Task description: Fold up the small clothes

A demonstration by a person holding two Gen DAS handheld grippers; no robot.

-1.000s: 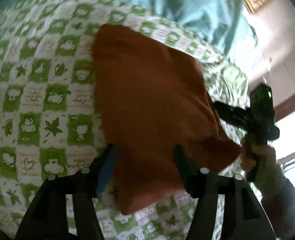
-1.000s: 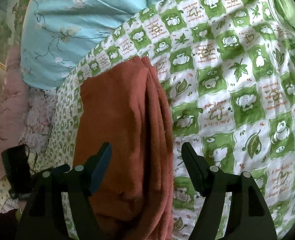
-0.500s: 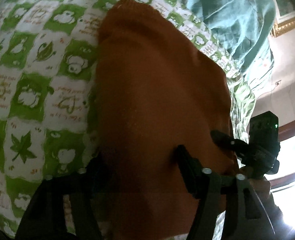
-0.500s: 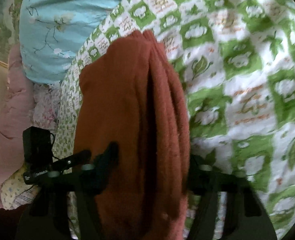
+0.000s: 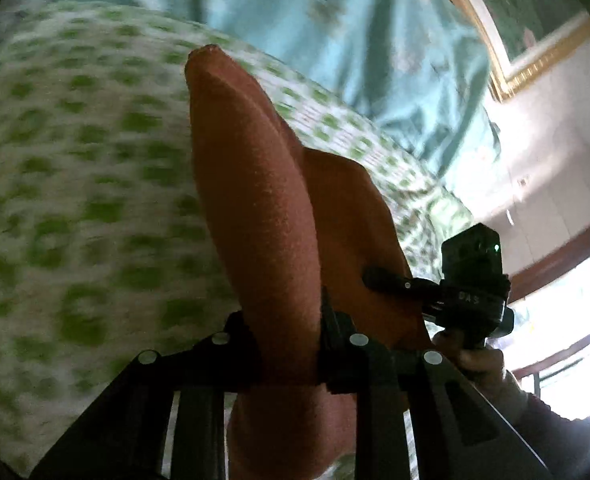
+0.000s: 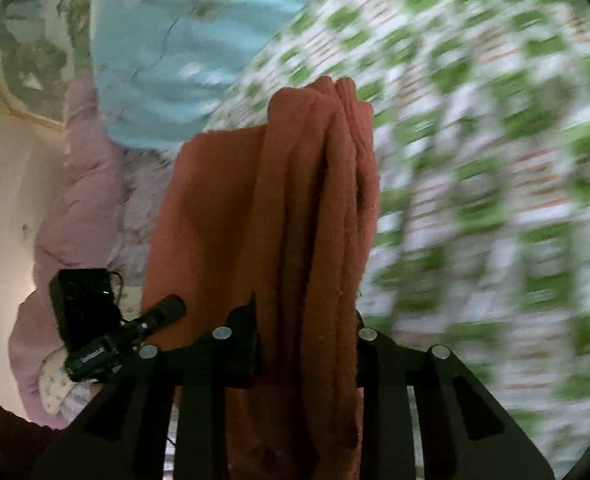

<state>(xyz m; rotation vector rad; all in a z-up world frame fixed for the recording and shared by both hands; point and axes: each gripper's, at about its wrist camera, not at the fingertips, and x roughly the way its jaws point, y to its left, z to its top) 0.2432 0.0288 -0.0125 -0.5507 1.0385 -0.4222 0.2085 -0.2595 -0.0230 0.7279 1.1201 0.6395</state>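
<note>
A small rust-orange garment (image 5: 255, 208) lies folded on a green-and-white patterned bedspread (image 5: 75, 200). My left gripper (image 5: 287, 332) is shut on its near edge and holds a fold of it raised. The right gripper's body (image 5: 471, 288) shows at the far side of the garment in this view. In the right wrist view my right gripper (image 6: 307, 328) is shut on the bunched layers of the same garment (image 6: 315, 200), lifted off the bedspread (image 6: 475, 160). The left gripper's body (image 6: 91, 320) shows at lower left there.
A light blue floral quilt (image 5: 315, 40) lies beyond the bedspread. A pink padded blanket (image 6: 83, 208) sits at the left in the right wrist view. A gold-framed picture (image 5: 535, 20) hangs on the wall, and a window (image 5: 567, 300) is at right.
Both grippers went from open above the flat garment to shut on its near edge. The gripped edge has been lifted off the bedspread, and both views are blurred by motion.
</note>
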